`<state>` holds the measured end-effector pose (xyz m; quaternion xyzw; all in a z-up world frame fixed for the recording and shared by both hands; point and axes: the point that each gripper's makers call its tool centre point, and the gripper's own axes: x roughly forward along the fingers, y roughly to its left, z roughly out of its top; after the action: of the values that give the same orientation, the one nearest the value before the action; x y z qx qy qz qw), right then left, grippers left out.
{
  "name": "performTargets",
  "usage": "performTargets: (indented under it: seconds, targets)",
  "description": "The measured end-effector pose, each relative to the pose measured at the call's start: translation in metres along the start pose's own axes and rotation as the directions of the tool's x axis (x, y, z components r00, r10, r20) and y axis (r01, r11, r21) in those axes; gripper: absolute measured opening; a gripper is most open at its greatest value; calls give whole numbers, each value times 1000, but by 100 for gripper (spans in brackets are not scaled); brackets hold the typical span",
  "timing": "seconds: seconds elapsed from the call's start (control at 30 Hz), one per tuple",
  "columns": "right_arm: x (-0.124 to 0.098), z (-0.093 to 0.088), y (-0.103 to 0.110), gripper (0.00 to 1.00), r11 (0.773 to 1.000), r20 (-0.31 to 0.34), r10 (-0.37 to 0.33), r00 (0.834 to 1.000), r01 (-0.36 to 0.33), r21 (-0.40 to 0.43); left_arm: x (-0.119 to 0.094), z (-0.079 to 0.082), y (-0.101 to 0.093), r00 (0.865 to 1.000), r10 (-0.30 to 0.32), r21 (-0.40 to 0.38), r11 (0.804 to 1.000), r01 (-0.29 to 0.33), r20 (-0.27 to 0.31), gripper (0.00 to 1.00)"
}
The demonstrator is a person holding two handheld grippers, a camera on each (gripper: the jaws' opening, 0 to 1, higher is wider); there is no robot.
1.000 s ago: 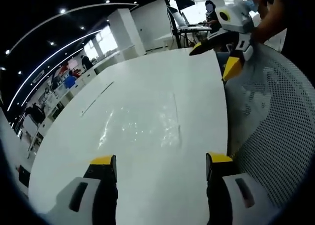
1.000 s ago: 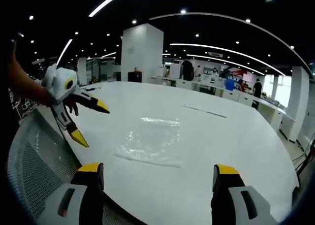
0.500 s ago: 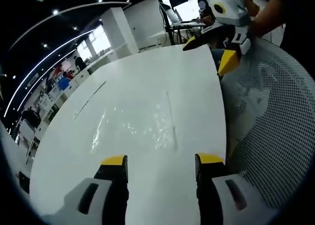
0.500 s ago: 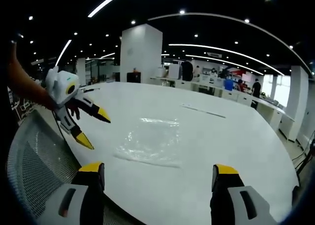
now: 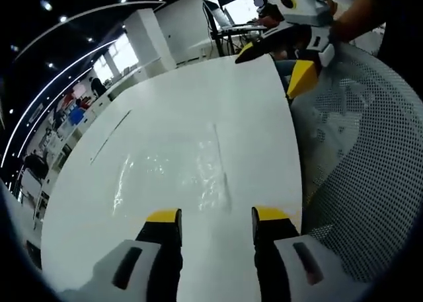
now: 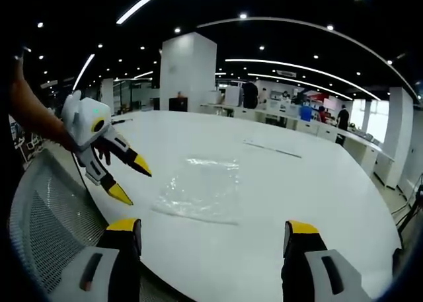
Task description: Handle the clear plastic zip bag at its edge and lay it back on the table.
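Observation:
The clear plastic zip bag [image 5: 173, 175] lies flat on the white table [image 5: 198, 104], just beyond my left gripper [image 5: 217, 216], whose yellow-tipped jaws stand apart with nothing between them. From the right gripper view the same bag [image 6: 199, 188] rests near the table's near edge. My right gripper [image 6: 213, 226] hangs open over that edge, short of the bag. The left gripper [image 6: 132, 181] comes in from the left there, held by a hand, its jaws spread and pointing down at the bag's left side. The right gripper [image 5: 272, 67] also appears open at the top of the left gripper view.
A grey mesh chair back [image 5: 370, 156] stands against the table's edge, and it shows as the chair [image 6: 46, 209] at the lower left of the right gripper view. A thin strip [image 6: 272, 149] lies further out on the table. A white column [image 6: 188, 71], desks and people are far behind.
My left gripper has come lower and closer to the bag's near edge, and its jaws have narrowed. My right gripper has stayed in place.

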<state>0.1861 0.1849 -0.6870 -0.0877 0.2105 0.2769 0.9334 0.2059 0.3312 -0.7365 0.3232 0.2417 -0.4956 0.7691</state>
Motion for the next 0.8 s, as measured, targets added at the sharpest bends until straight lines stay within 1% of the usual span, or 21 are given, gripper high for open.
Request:
performTargets:
  seconds: [0.4, 0.53, 0.63, 0.8]
  targets:
    - [0, -2, -2, 88, 1000, -6, -2, 1000, 2, 0, 16, 5, -2, 999, -31, 6, 999, 31, -31, 29]
    - [0, -3, -2, 87, 1000, -8, -2, 1000, 2, 0, 22, 3, -1, 998, -39, 16, 999, 40, -44, 26]
    - [1, -4, -2, 87, 1000, -12, 0, 1000, 0, -1, 26, 0, -2, 997, -45, 38, 998, 47, -63, 26]
    - [1, -4, -4, 87, 1000, -13, -4, 1000, 4, 1, 29, -1, -3, 995, -55, 34, 998, 57, -79, 25]
